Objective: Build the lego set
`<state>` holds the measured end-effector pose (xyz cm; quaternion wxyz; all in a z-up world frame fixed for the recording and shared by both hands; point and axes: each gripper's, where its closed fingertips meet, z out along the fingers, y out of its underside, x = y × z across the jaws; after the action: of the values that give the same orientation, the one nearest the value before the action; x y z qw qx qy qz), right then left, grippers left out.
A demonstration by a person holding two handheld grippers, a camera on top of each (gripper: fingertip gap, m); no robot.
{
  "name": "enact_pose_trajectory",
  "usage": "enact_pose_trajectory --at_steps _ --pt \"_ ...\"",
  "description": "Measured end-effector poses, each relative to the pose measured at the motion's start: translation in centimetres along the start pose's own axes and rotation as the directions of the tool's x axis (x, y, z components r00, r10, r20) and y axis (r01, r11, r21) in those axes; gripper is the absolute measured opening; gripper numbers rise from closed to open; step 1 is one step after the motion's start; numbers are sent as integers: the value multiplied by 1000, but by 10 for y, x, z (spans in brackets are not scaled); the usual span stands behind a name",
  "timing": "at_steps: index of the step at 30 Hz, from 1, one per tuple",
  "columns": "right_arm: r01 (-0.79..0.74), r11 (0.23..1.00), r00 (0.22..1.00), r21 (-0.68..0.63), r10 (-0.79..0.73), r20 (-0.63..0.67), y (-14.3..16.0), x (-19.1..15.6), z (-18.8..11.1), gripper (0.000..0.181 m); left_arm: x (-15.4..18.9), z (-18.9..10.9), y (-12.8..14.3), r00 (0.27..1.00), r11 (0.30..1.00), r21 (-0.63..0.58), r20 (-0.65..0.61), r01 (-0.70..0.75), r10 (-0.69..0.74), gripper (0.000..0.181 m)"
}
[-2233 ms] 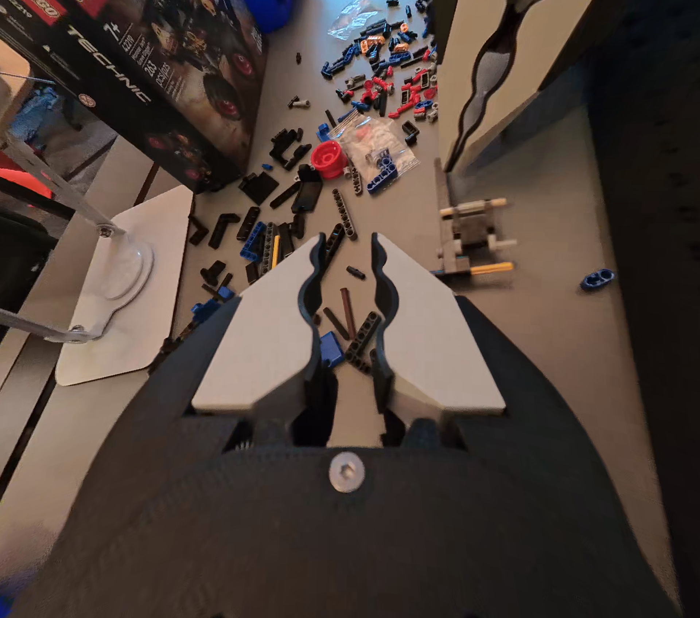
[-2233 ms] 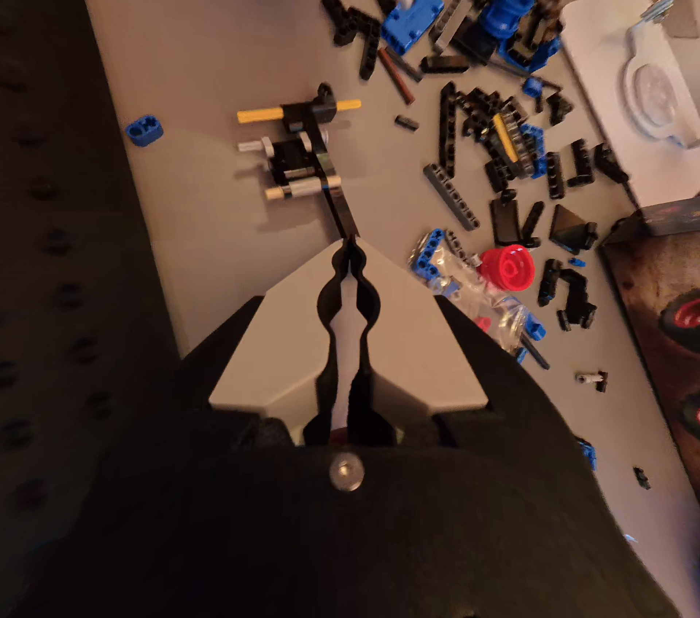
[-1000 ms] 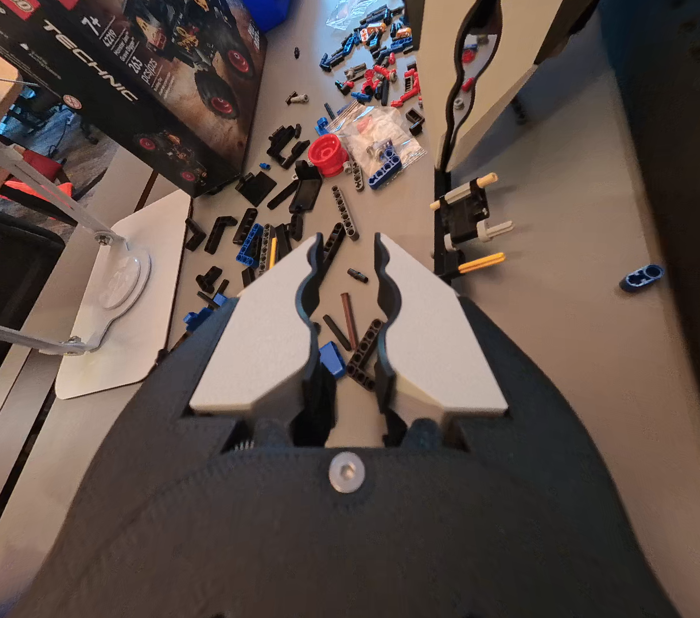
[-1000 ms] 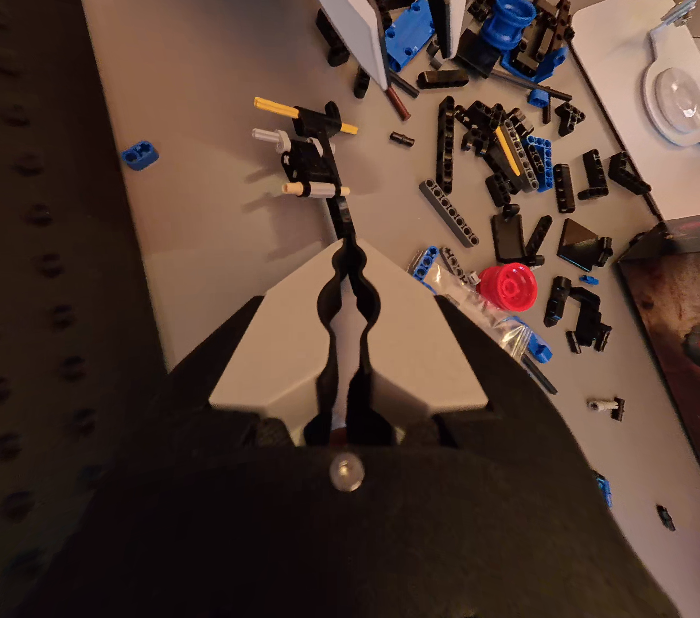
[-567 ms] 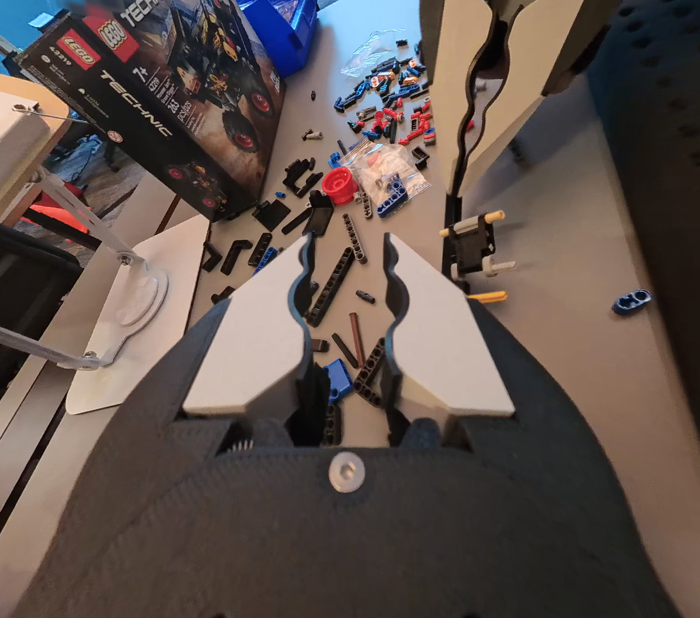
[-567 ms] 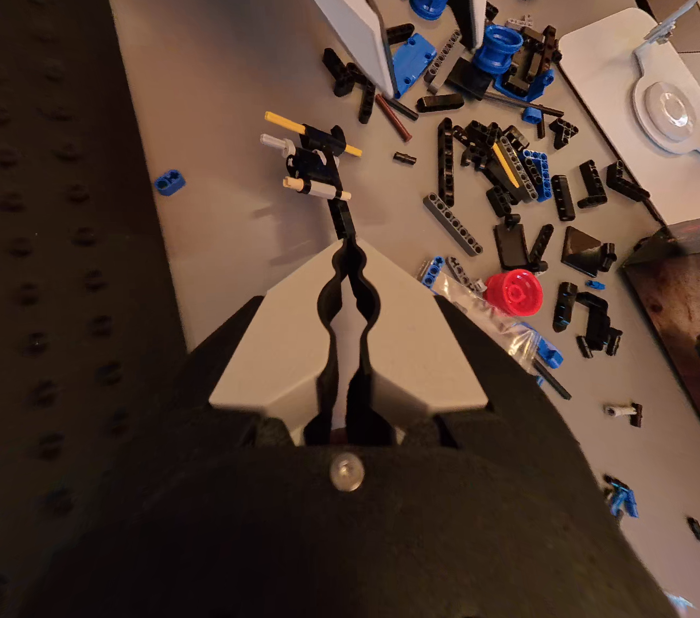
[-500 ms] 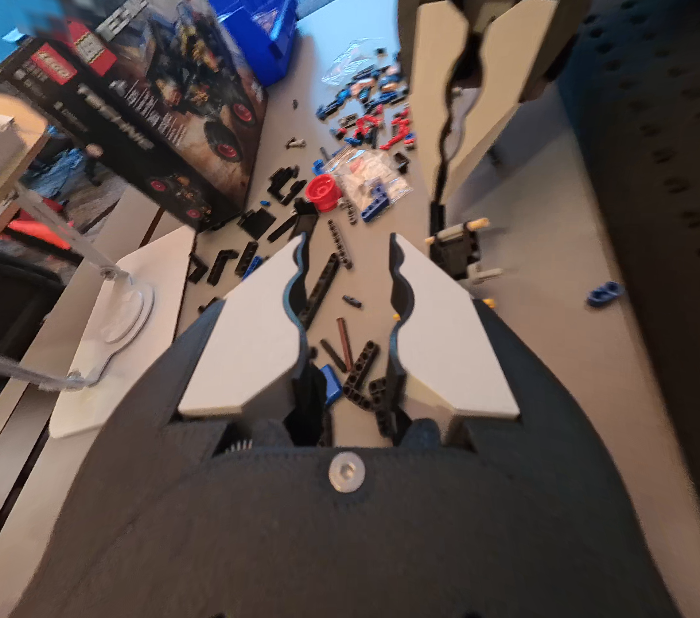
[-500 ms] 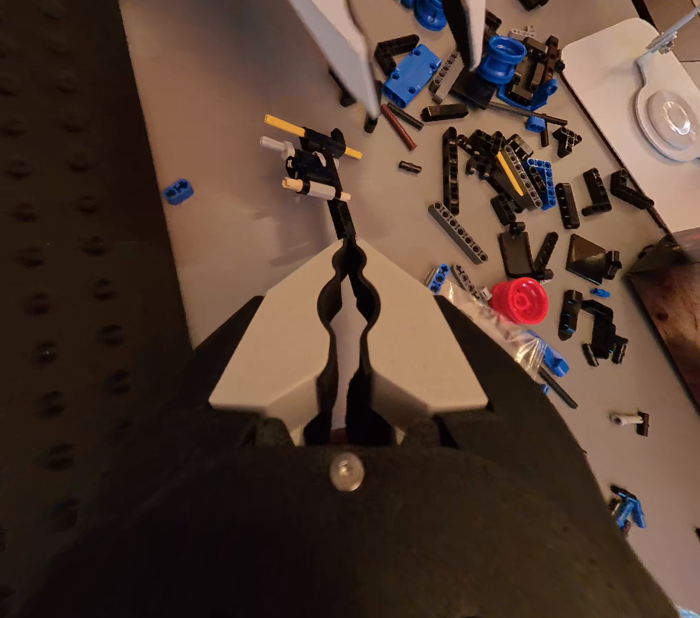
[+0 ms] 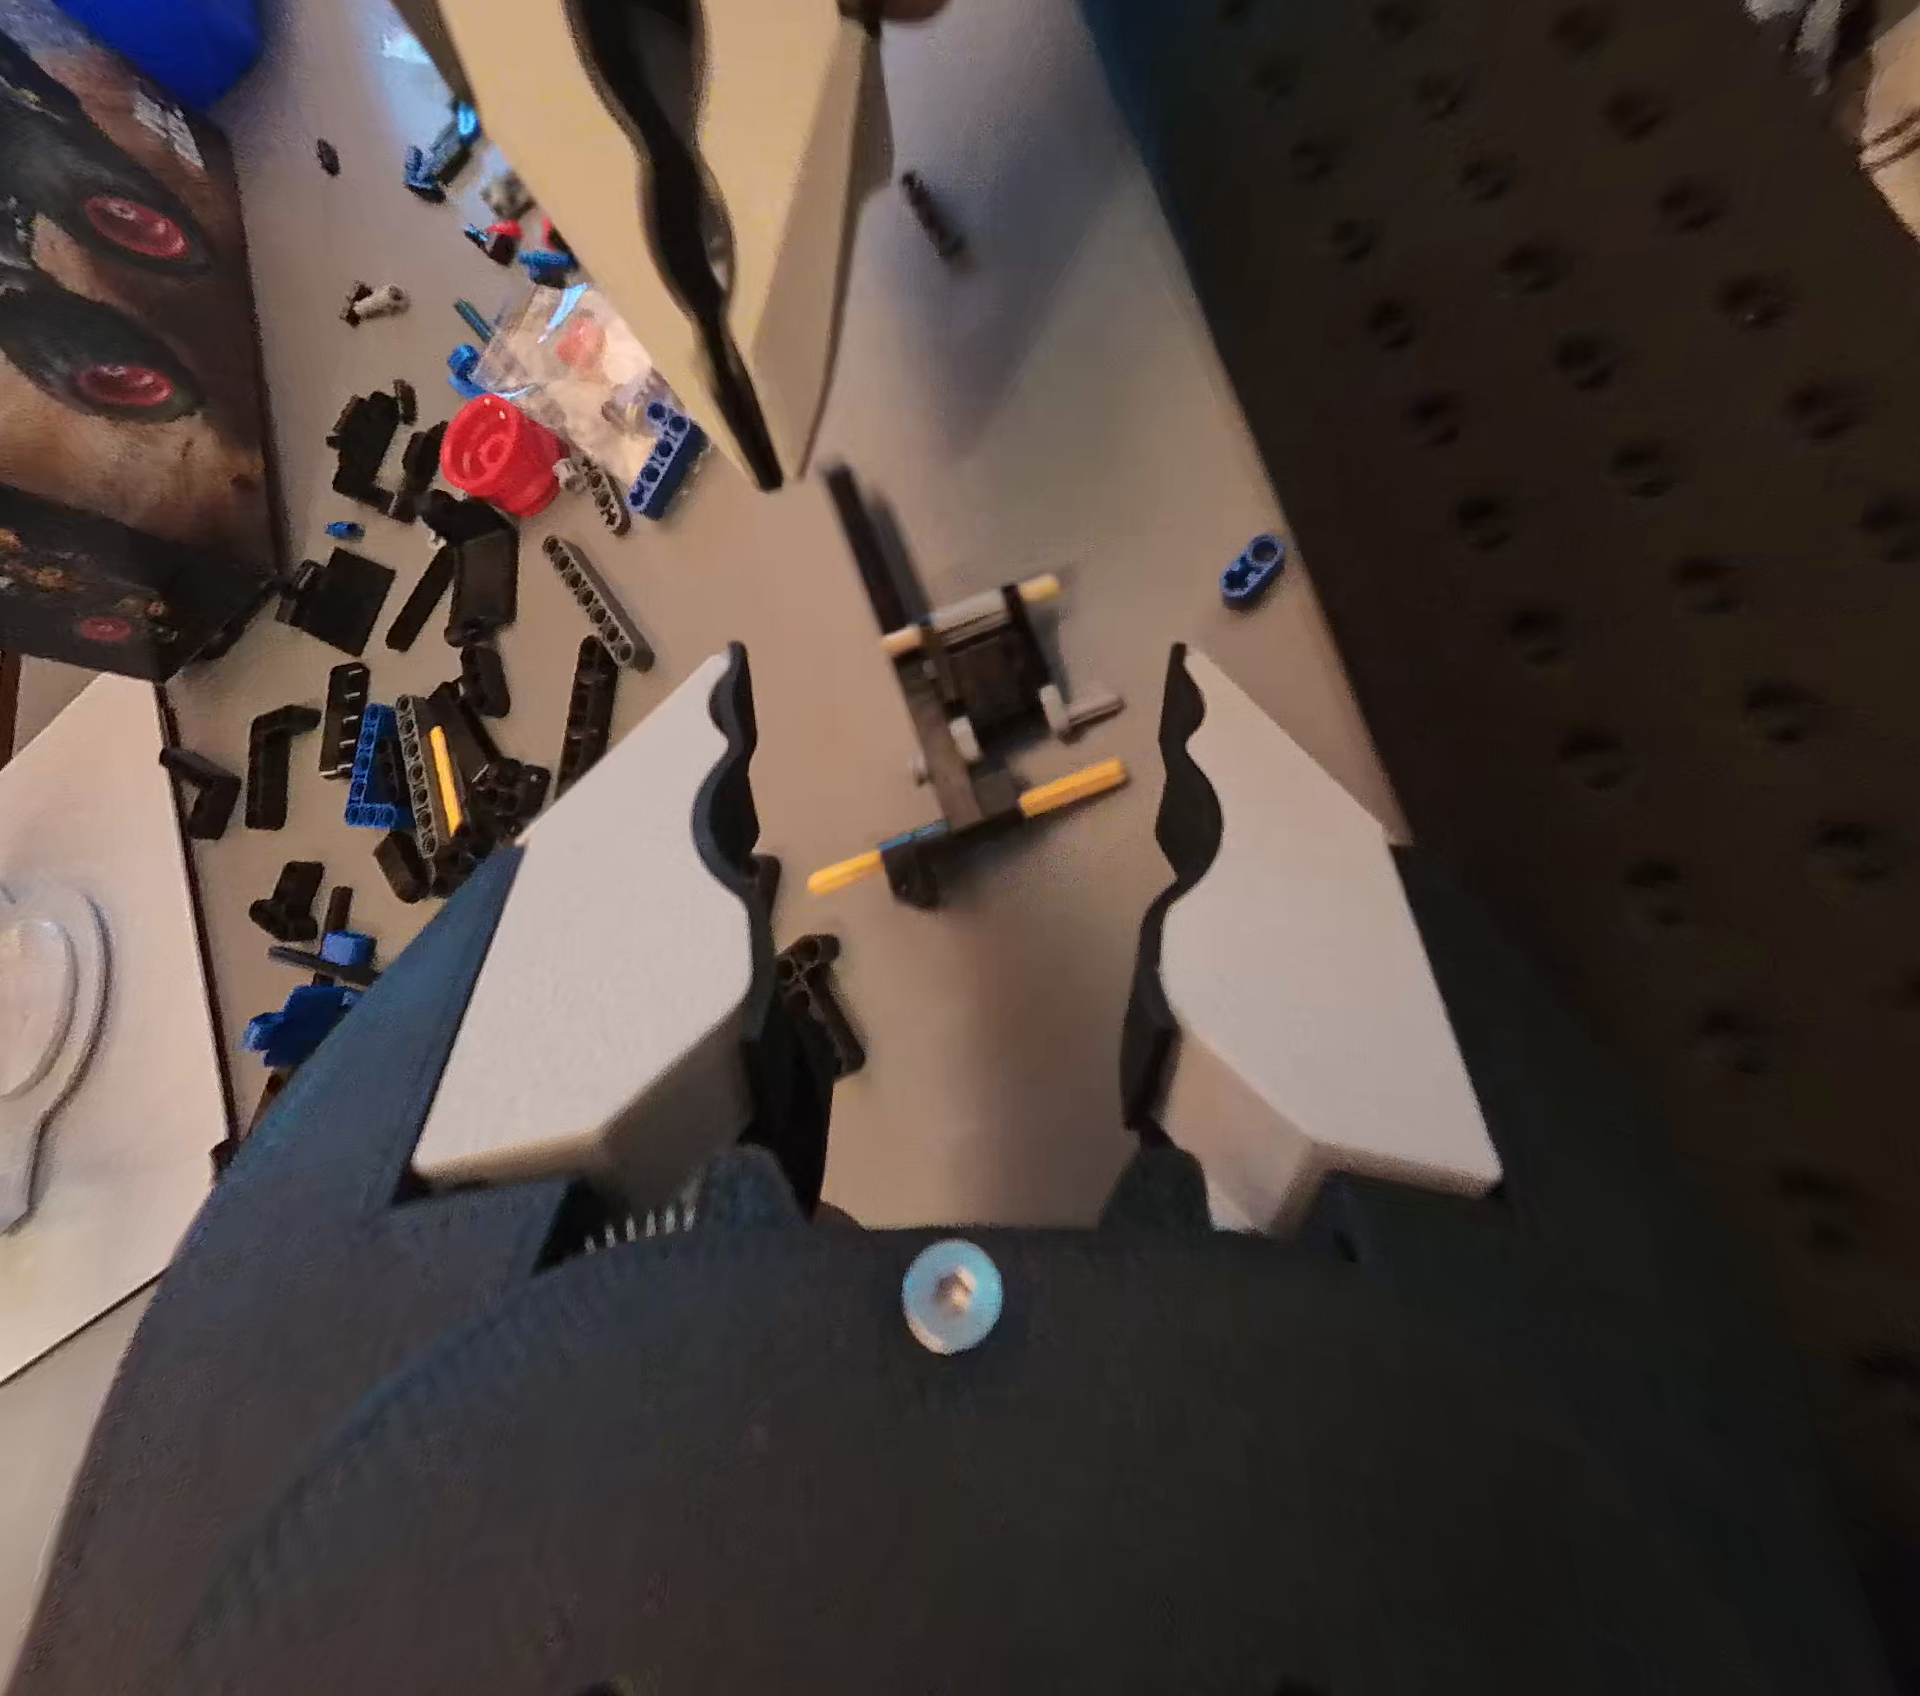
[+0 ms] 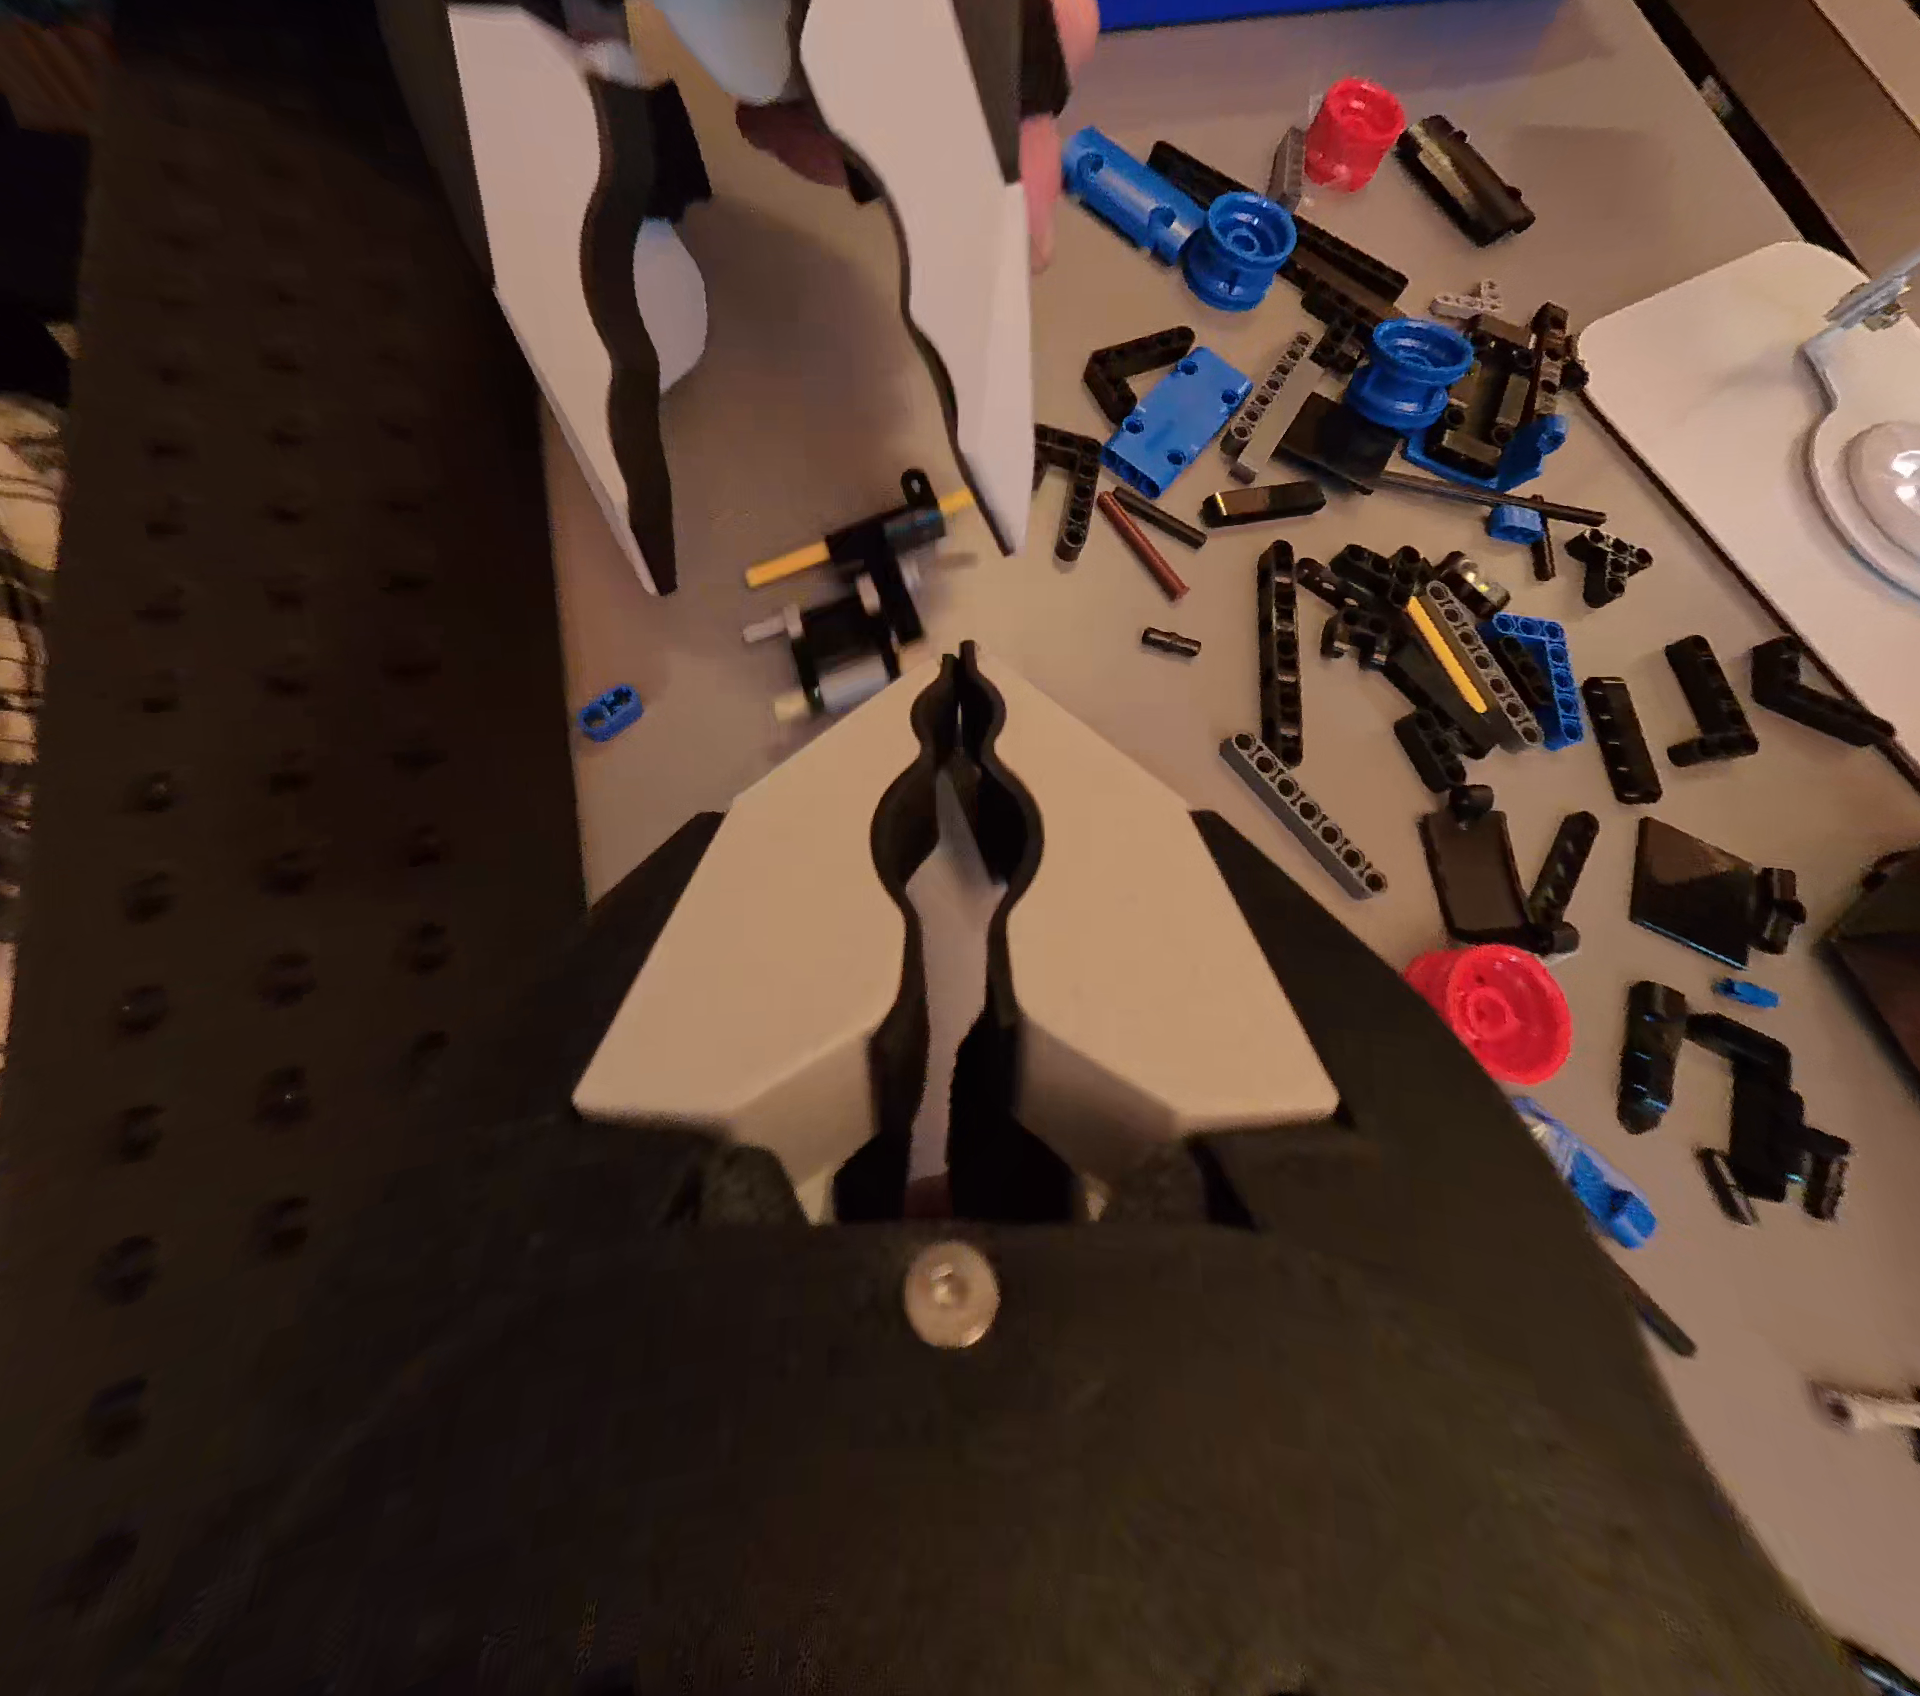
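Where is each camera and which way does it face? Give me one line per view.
Left wrist view: on the left gripper, looking down along its open fingers at the lego assembly on the table; the right gripper points back from above.
Right wrist view: on the right gripper, fingers shut, facing the opposite way; the left gripper and a hand show.
Shared: assembly, red wheel, both grippers.

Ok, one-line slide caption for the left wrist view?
Open left gripper hovers over the black subassembly with yellow axle, right gripper shut above it, loose pieces scattered on the grey table.
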<state>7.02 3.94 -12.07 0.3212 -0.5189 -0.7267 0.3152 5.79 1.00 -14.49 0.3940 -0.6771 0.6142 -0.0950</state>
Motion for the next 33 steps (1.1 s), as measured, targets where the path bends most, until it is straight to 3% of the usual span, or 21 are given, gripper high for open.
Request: enact_pose_trajectory --at_steps 6,9,12,14,17,19,33 --pt "-75 997 997 23 75 2 4 11 -7 0 -4 4 17 1000 998 -63 20 1 1 75" --pt "-48 998 999 -44 48 -3 18 9 -5 0 -3 7 19 1000 997 -79 15 2 0 75" --pt "6 986 1000 -167 -7 -9 40 8 4 33 -2 11 22 1000 996 -87 9 -2 3 73" --pt "34 974 999 -225 -41 -25 50 11 11 40 -2 11 23 1000 996 -87 6 5 -5 73" --pt "55 968 998 -247 -56 0 56 9 18 30 -1 11 22 1000 997 -73 -2 15 -15 73" --pt "47 967 999 -250 -45 16 57 8 22 9 -1 11 23 1000 997 -77 -2 12 -12 73" --pt "-91 995 995 -48 93 46 28 15 6 6 -18 -2 19 997 999 -39 78 17 -14 78"
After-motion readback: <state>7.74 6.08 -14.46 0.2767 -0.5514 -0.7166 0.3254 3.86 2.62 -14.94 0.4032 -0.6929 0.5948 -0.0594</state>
